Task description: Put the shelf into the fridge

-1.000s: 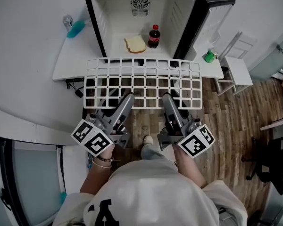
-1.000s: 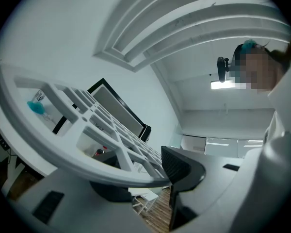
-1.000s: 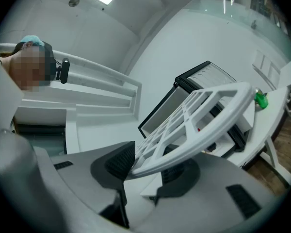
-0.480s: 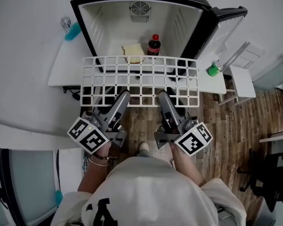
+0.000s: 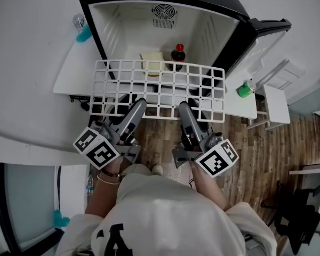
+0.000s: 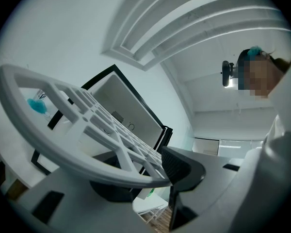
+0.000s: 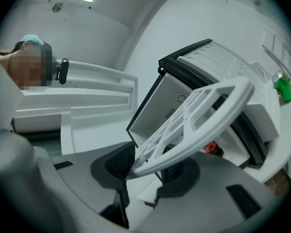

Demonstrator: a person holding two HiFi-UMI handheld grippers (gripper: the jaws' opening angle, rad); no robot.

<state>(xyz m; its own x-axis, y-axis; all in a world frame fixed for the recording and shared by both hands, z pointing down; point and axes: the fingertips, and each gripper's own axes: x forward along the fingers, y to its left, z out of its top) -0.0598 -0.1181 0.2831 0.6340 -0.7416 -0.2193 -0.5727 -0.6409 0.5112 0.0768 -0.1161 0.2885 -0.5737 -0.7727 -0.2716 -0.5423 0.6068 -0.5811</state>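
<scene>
The white grid shelf [image 5: 160, 88] is held level in front of the open mini fridge [image 5: 160, 23], its far edge at the fridge's mouth. My left gripper [image 5: 137, 105] is shut on the shelf's near rail at the left, my right gripper [image 5: 182, 107] is shut on it at the right. In the left gripper view the shelf [image 6: 82, 130] runs between the jaws toward the fridge [image 6: 121, 106]. The right gripper view shows the shelf [image 7: 199, 115] clamped the same way, with the fridge [image 7: 203, 67] behind. Inside the fridge lie a sandwich [image 5: 151, 61] and a cola bottle [image 5: 177, 53].
The fridge stands on a white table [image 5: 69, 73]; its door [image 5: 266, 36] hangs open to the right. A blue-capped bottle [image 5: 81, 28] stands at the table's left, a green can [image 5: 246, 88] at its right. A small white side table [image 5: 274, 103] is on the wood floor.
Both grippers have carried the shelf forward toward the fridge; its far edge now overlaps the sandwich and bottle, where before it hung short of the opening.
</scene>
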